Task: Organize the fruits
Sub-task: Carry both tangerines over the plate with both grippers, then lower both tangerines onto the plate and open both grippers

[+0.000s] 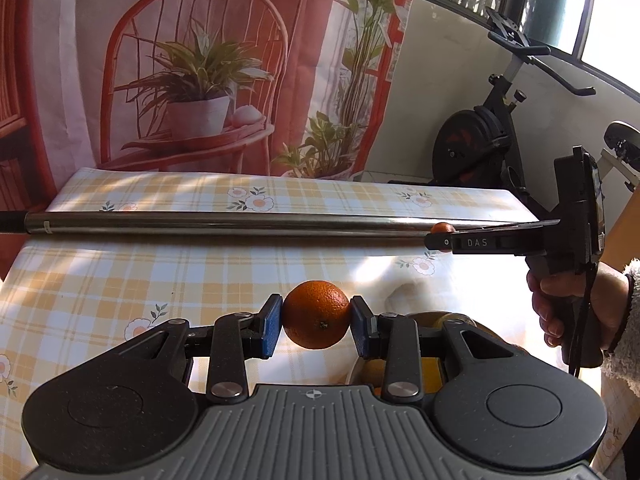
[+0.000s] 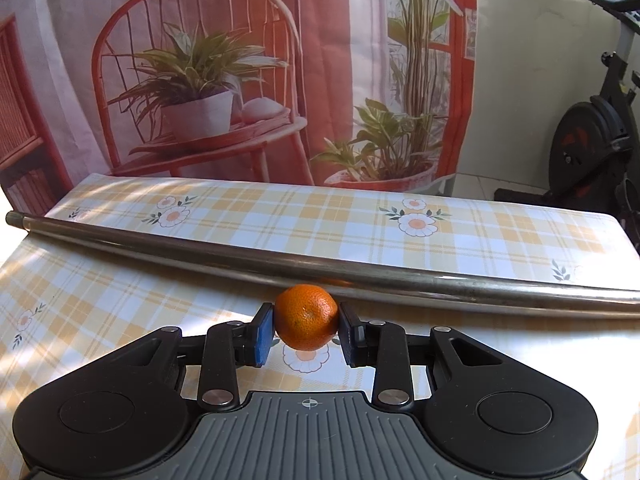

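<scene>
A printed curtain [image 2: 240,72] showing a red chair and potted plants hangs behind the table [image 2: 320,216], which wears a yellow plaid floral cloth. A metal pole [image 2: 280,264] lies across it. Right, an exercise bike [image 1: 480,140] stands by a white wall under sunlit windows [image 1: 580,8]

a: tablecloth [image 2: 360,216] looks like glossy wipe-clean plastic, checked print, strong glare.
b: rod [image 2: 280,264] is polished metal, mirror-smooth.
a: both oranges [image 1: 317,314] [image 2: 306,317] show dimpled, slightly shiny peel.
b: left gripper [image 1: 316,326] matt black plastic, blue textured pads [image 1: 271,326]; backdrop [image 2: 200,80] printed cloth, creased, matt.
</scene>
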Motion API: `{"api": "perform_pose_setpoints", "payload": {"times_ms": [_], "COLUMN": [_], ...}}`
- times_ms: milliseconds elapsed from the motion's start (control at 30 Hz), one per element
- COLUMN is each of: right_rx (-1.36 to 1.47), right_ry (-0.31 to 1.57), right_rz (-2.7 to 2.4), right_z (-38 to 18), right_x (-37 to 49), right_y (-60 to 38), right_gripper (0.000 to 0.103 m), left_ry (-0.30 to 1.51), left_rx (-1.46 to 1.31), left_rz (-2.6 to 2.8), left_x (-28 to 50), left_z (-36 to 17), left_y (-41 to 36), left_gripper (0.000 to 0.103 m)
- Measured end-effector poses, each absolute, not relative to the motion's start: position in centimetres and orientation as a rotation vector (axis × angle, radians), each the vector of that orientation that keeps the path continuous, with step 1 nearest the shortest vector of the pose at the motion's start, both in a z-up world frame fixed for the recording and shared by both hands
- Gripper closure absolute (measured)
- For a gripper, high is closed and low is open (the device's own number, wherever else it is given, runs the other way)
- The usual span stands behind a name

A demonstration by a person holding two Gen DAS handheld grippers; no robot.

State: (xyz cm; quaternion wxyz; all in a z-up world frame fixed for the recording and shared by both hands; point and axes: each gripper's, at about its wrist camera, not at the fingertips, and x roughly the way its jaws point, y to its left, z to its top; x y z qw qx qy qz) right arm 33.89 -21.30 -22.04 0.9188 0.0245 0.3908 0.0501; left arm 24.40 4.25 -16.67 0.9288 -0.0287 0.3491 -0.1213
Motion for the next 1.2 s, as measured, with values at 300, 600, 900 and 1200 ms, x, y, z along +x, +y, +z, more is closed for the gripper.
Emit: {"api": "perform_pose_setpoints", "payload": {"times_ms": [300, 600, 900, 1200], "right_rx": [0.064, 0.132, 0.205, 0.191], "right_ry": [0.746, 0.708, 0.712, 0.723], "right_rz": [0.168, 0.217, 0.203, 0.178], "right_z": [-18.6, -16.9, -17.3, -18.6], "right_x": [29.4, 23.6, 18.5, 15.5], "right_y": [-20.6, -20.2, -20.4, -19.2], "right_gripper": [0.072, 0.072, 0.072, 0.072], "left_ry": [0.683, 0.669, 0.700, 0.742], "left_rx": [-0.033, -0.015, 0.024, 0.076], "left_rz": [-0.271, -0.315, -0.374, -0.421], "left_x": [22.4, 20.4, 18.6, 17.8], "left_z": [-15.1, -15.0, -16.7, -18.7], "left_y": [3.3, 1.9, 0.4, -0.5], "left_gripper": [0.065, 0.065, 0.065, 0.065]}}
